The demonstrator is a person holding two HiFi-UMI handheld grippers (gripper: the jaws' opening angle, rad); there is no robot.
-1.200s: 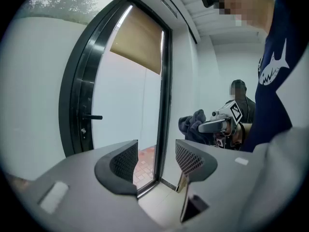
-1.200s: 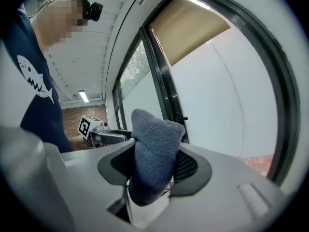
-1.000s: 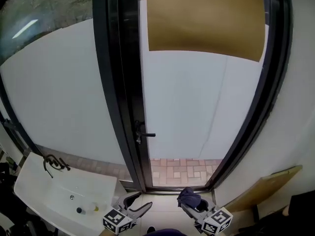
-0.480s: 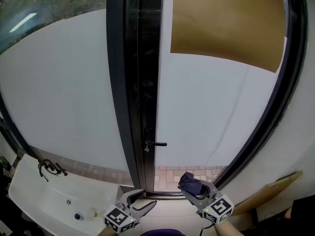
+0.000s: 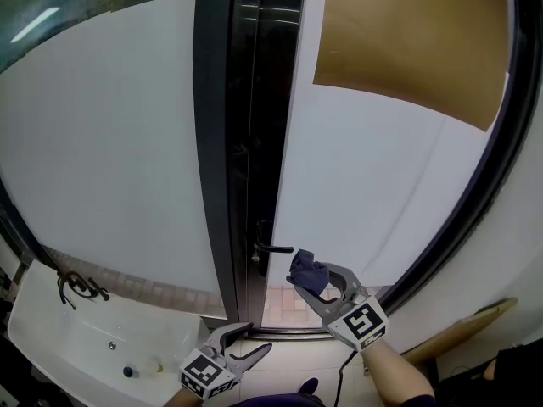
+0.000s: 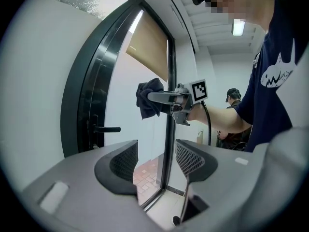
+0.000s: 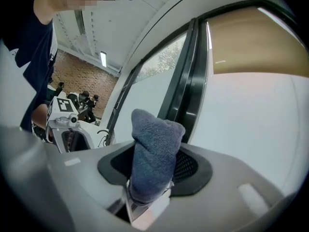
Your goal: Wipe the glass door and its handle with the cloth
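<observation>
We seem to stand in a shared workroom or lab, not a home: a tall black-framed frosted glass door (image 5: 356, 193), a tan roller blind (image 5: 407, 41) over it, a white basin (image 5: 76, 350) with a dark tap (image 5: 72, 285), a red brick wall (image 7: 79, 79) and strip ceiling lights (image 7: 103, 58).

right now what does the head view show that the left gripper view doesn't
Only the head view: the white sink and its dark tap. Only the left gripper view: a navy shirt, a ceiling light and a second person behind. Both: the right gripper shut on the cloth, the door handle and the tan blind.
</observation>
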